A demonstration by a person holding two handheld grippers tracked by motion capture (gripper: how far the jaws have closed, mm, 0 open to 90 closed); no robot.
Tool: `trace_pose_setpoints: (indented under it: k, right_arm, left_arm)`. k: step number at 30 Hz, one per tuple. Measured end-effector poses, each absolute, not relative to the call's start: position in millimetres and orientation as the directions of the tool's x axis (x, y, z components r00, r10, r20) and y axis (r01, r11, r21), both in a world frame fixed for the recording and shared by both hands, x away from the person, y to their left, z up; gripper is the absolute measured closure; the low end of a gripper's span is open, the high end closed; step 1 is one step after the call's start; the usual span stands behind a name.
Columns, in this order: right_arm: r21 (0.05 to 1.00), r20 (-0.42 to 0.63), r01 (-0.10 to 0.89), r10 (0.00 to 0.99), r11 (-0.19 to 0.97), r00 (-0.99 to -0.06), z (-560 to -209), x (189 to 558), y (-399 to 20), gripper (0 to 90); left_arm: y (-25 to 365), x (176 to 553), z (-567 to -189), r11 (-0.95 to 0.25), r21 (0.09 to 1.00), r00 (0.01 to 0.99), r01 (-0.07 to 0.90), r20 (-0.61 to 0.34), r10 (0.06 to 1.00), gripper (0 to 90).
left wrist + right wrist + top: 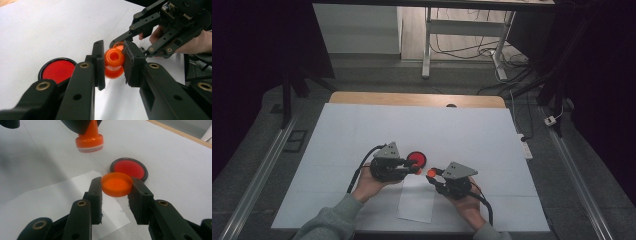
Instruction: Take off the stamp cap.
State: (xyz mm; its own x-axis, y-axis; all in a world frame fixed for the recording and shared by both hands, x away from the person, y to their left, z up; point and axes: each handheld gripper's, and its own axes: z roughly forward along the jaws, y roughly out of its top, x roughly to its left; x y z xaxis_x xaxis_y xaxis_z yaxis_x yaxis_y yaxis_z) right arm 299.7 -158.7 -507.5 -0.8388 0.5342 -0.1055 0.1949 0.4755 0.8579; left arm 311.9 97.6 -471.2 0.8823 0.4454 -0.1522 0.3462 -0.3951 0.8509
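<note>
We hold an orange stamp [114,63] in our left tool [113,63], its jaws closed on the stamp's waist, and an orange cap [116,183] in our right tool [116,185], jaws pressed on its rim. Both are lifted just above the white table [362,135], the stamp beside the cap and a little apart from it, over a sheet of paper [417,202]. A round red ink pad [417,159] lies on the table just beyond them.

We judge that the work in hand is either inking the stamp or capping it. The risk is a slip: the stamp's waist is smooth and curved, so it could swivel between the flat pads and meet the pad or cap tilted. The cap is held only by its edge, and a sideways push from the stamp could pop it free.

The right tool view shows the stamp's pale base facing down and the cap's open hollow. The left tool view shows the hole in the stamp's knob and the right tool beyond. The high view shows both hands [369,184] and how close the tools stand.
</note>
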Motion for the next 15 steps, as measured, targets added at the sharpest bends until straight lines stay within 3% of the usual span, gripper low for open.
trace_pose_setpoints:
  k: [15]
  right_arm:
    - [0.859,-0.106,0.207,0.559,0.468,-0.823,-506,300,-175,64.0]
  left_arm:
    - [98,312,-470,-0.391,0.853,0.881,0.346,-0.153,0.447,72.4]
